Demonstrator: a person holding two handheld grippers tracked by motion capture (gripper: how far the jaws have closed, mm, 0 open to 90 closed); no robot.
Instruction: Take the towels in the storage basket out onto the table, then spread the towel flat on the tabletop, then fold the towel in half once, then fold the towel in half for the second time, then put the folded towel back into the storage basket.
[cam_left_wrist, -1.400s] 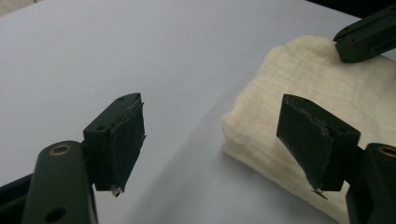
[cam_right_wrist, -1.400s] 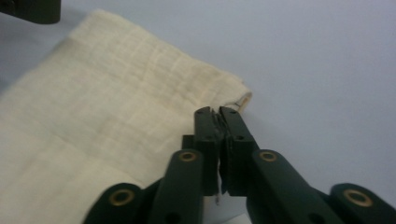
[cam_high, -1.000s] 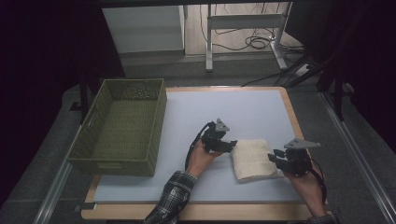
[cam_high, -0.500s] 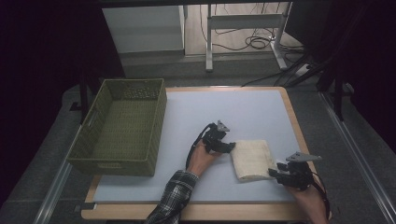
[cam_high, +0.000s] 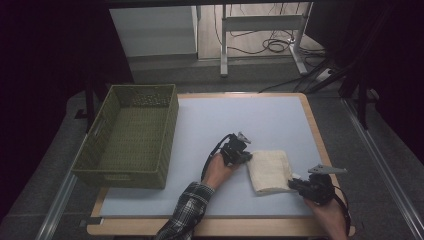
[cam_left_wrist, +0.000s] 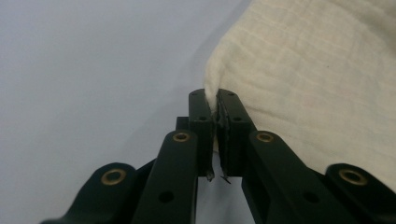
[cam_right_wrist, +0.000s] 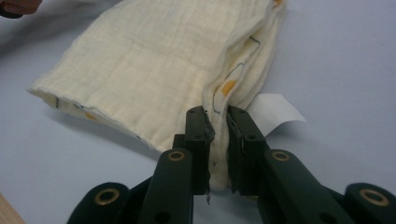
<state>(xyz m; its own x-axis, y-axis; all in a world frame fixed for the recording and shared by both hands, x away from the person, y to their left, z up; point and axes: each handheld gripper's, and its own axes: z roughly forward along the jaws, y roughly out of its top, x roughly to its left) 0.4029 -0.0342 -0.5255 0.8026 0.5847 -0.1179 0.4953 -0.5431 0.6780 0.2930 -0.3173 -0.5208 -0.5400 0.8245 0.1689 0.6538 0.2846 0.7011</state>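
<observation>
Folded cream muslin cloth lay right of centre in the high view, on the pale blue surface. Left gripper at its left edge, fingers just closed, pinching a corner of the cloth. Right gripper at the lower right corner, fingers just closed on the layered edge, white paper tag beside. Woven green rectangular basket well apart at left; nothing between.

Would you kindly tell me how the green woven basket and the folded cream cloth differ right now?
The green woven basket stands free at the table's left; the folded cream cloth lies flat towards the right, pinched by the left gripper and right gripper. The basket is rigid and larger, the cloth soft. Both rest on the pale mat.
</observation>
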